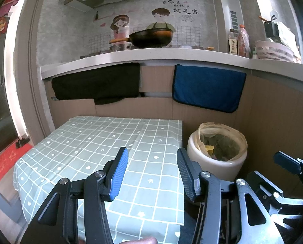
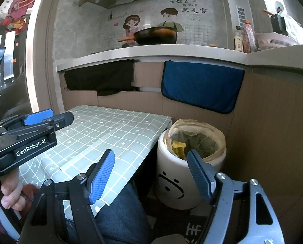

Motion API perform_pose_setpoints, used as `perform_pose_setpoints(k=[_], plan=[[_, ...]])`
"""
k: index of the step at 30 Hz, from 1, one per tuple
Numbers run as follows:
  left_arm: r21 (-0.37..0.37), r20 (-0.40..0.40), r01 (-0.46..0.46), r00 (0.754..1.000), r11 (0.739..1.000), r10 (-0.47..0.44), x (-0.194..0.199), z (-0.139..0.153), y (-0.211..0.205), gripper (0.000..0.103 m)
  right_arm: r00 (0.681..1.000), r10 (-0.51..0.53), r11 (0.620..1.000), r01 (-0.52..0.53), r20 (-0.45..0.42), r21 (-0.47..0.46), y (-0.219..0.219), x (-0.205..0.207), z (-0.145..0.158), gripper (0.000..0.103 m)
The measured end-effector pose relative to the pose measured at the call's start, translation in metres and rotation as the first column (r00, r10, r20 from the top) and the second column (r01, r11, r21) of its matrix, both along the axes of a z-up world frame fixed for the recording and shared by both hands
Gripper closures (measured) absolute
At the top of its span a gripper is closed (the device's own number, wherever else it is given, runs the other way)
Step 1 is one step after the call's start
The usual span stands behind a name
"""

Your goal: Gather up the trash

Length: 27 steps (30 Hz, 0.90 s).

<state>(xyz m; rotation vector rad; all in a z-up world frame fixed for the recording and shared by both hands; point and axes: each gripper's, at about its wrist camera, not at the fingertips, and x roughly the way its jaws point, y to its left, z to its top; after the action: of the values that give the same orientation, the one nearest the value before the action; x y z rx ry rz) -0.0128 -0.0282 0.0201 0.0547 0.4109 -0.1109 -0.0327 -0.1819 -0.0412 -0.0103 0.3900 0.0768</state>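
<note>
A cream trash bin (image 1: 216, 152) with a bag liner stands on the floor right of the table, holding yellow and greenish trash (image 1: 209, 148). It also shows in the right wrist view (image 2: 179, 183), with a smiley face on its side and the yellow trash (image 2: 178, 148) inside. My left gripper (image 1: 152, 172) is open and empty above the near part of the green checked tablecloth (image 1: 102, 142). My right gripper (image 2: 151, 174) is open and empty, low between the table edge and the bin. The left gripper also shows in the right wrist view (image 2: 39, 120).
A kitchen counter (image 1: 131, 58) runs behind, with a frying pan (image 1: 151, 38), bottles (image 1: 238, 40) and a pink basket (image 1: 273, 50). A black cloth (image 1: 96, 83) and a blue towel (image 1: 208, 87) hang from its edge. My jeans-clad leg (image 2: 121, 213) is below the table edge.
</note>
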Motion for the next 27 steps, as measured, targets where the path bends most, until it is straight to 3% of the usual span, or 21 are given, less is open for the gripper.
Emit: perform_pose_setpoints(k=[27], plan=[[0.001,-0.005,0.033,0.999,0.999,-0.033,0.0020,-0.0033,0.0091,0.052,1.000,-0.007,1.000,0.007,-0.001,0.003,-0.0023,-0.0014,0.0018,0.031]])
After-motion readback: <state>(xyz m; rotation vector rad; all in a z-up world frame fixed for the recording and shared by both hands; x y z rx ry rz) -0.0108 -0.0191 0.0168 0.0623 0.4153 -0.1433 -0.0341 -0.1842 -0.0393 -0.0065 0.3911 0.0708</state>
